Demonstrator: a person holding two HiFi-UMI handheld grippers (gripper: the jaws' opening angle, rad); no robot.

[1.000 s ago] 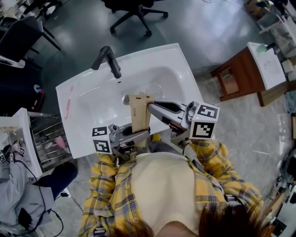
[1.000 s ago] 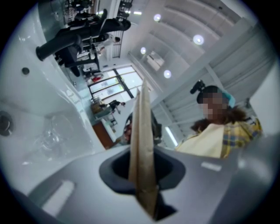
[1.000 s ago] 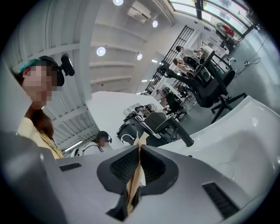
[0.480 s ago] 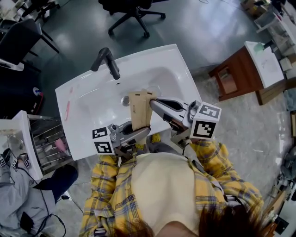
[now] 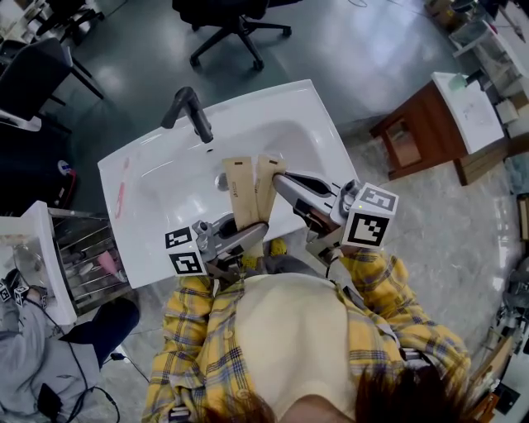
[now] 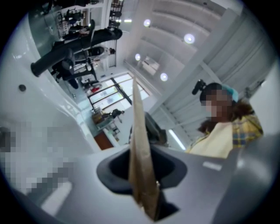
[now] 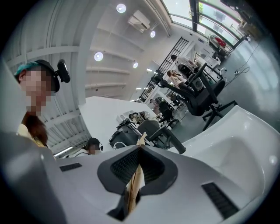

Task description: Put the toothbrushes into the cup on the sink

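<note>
A brown cardboard toothbrush package (image 5: 240, 192) stands over the white sink (image 5: 281, 103), split into two flaps. My left gripper (image 5: 252, 235) grips the lower end of the left flap; its jaws are opening, with the card (image 6: 140, 153) seen edge-on and still pinched between them. My right gripper (image 5: 279, 179) is shut on the right flap (image 5: 269, 175), whose thin card edge (image 7: 133, 188) shows between the jaws. A pink toothbrush (image 5: 121, 187) lies on the sink's left rim, away from both grippers.
A black faucet (image 5: 192, 111) stands at the sink's back. A wire rack (image 5: 83, 248) is at the left, a wooden side table (image 5: 426, 128) at the right, an office chair (image 5: 235, 21) behind the sink. A person in grey sits at lower left.
The package's two flaps have spread apart at the top. The right gripper has carried its flap slightly up and right; the left gripper has stayed put.
</note>
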